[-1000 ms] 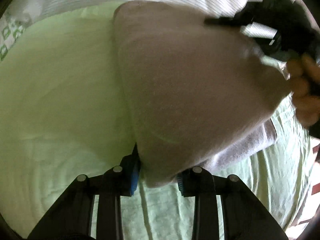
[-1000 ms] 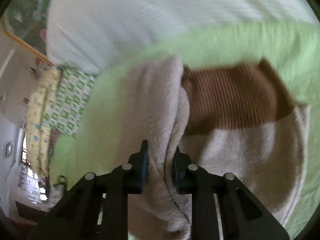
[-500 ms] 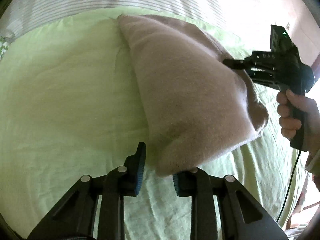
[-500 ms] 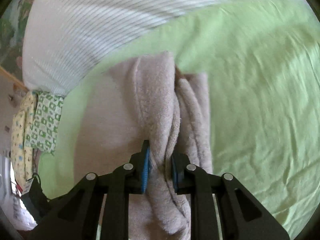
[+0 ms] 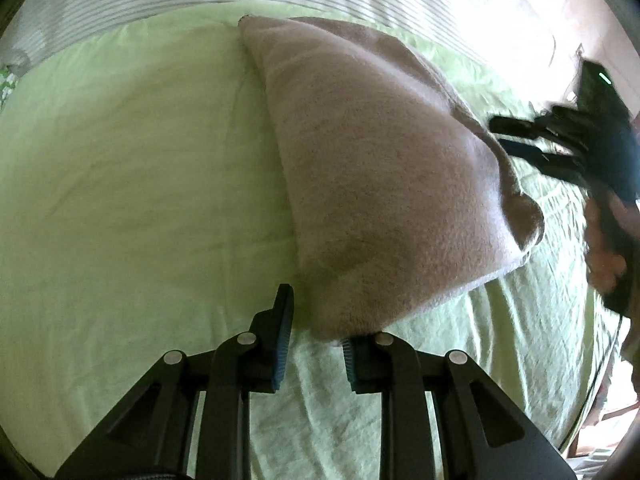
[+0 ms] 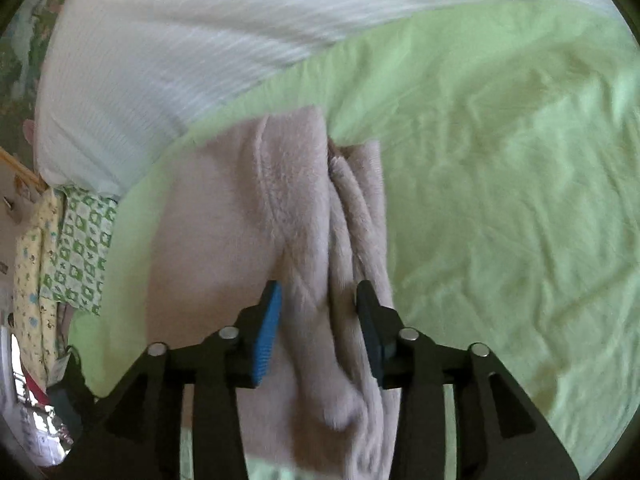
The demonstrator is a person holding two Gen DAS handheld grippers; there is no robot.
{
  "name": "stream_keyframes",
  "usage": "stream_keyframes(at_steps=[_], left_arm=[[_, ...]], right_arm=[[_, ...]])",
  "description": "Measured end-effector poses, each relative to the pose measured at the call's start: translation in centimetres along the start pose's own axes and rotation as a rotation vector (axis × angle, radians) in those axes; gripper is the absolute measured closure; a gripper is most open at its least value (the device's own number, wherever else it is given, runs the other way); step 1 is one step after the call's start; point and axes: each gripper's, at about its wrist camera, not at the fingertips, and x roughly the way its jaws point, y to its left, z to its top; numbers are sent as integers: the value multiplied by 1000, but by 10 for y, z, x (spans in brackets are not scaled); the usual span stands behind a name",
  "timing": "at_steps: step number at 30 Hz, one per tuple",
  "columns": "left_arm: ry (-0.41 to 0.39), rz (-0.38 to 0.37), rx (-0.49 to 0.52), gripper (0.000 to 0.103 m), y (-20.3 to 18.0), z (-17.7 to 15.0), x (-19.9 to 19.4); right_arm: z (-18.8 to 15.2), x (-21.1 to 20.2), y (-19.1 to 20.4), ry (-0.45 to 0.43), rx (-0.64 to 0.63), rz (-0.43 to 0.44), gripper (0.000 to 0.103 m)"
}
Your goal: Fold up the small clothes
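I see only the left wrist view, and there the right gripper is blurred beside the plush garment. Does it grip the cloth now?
Observer: No. In the right wrist view the right gripper has just been opening; its jaws stand apart, with the plush garment between them and not pressed.
Operator: How does the cloth lie there?
Observer: Several layered edges run side by side, away from the fingers, on the green sheet.
Operator: Is anything else near that side?
Observer: A green-patterned cloth shows at the far left of that view, past the sheet, with a yellow cloth beside it.
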Motion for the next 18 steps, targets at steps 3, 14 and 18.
stream_keyframes(at_steps=[3, 14, 18], left_arm=[[-4, -2, -6, 81, 0, -2, -2], [-16, -38, -5, 96, 3, -1, -15], [8, -47, -17, 97, 6, -8, -8]], right_arm=[[-29, -23, 4, -17, 19, 7, 59], [-70, -48, -7, -41, 51, 8, 97], [-77, -45, -21, -10, 36, -46, 97]])
